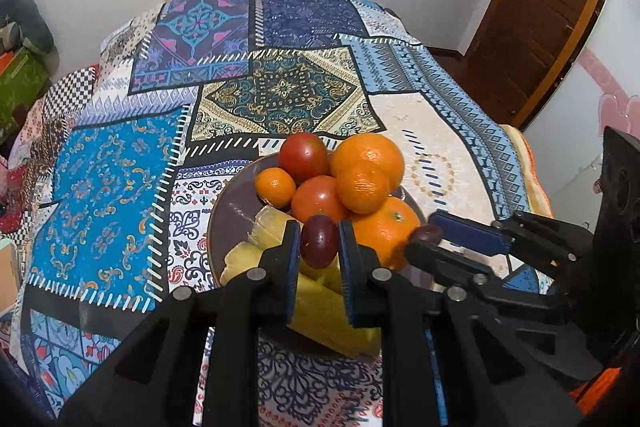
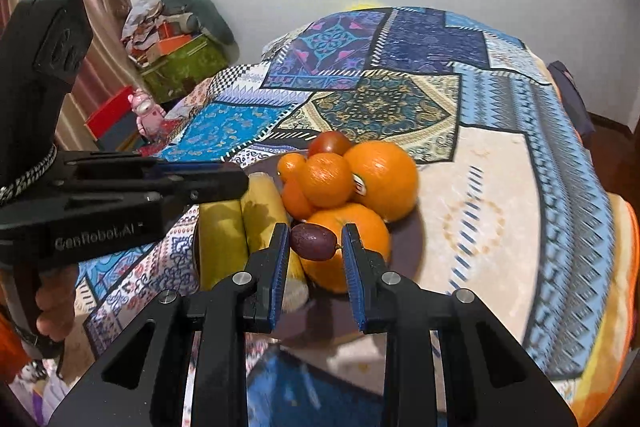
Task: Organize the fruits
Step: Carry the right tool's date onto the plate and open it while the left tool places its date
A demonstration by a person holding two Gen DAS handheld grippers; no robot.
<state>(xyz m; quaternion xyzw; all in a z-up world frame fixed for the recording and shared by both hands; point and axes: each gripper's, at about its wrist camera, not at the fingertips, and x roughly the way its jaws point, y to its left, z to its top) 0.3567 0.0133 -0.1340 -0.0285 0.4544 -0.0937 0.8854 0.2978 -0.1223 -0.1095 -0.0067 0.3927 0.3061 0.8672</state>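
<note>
Evidently each black two-finger gripper, left (image 1: 319, 241) and right (image 2: 315, 241), pinches its own dark red oval grape (image 1: 319, 241) above the brown round plate (image 1: 232, 211), poised to add both.

A round table (image 1: 460, 115) under a patchwork cloth (image 1: 108, 179) fills my two wrist views. One brown plate (image 1: 232, 211) sits directly on the cloth, at six o'clock in my left view, heaped with fruit (image 1: 360, 167).

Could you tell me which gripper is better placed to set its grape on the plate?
Probably right: the right grape hangs near bare plate, whereas the left grape is over the bananas.
</note>
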